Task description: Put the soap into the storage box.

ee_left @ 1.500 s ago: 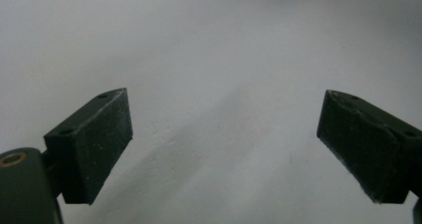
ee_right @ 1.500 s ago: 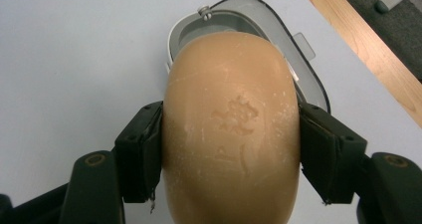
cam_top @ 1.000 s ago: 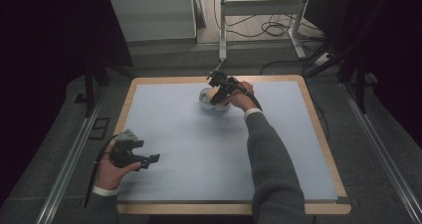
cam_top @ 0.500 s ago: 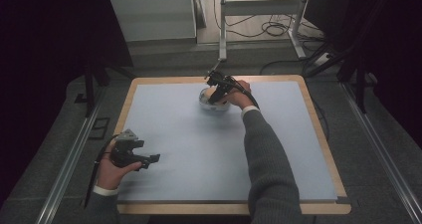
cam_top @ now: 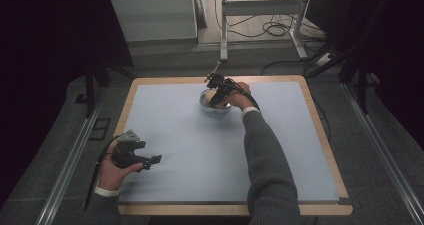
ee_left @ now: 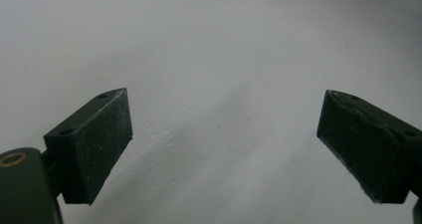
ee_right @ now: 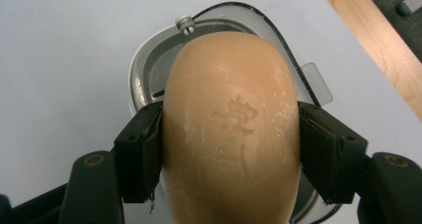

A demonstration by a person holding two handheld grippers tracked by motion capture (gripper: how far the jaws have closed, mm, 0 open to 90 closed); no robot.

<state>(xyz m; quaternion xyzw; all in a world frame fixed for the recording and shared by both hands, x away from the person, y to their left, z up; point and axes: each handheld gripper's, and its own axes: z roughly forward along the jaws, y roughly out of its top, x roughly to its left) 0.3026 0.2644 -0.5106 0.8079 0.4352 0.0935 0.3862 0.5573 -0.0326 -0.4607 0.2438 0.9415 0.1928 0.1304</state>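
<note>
My right gripper [ee_right: 231,152] is shut on a tan oval bar of soap [ee_right: 231,109] with a stamped mark, one pad on each long side. Under the soap lies a white and grey soap dish [ee_right: 142,72] with a small screw at its far rim. Whether the soap touches the dish I cannot tell. In the high view the right gripper [cam_top: 217,91] hangs over the dish [cam_top: 214,108] at the far middle of the table. My left gripper [cam_top: 151,161] rests low at the near left, open, with nothing but bare mat between its jaws [ee_left: 224,134].
A pale blue mat [cam_top: 200,150] covers the table, which has a wooden border [cam_top: 325,135]. The border's far edge passes close behind the dish [ee_right: 378,45]. Metal rails run along both sides of the table, and a stand with cables sits beyond it.
</note>
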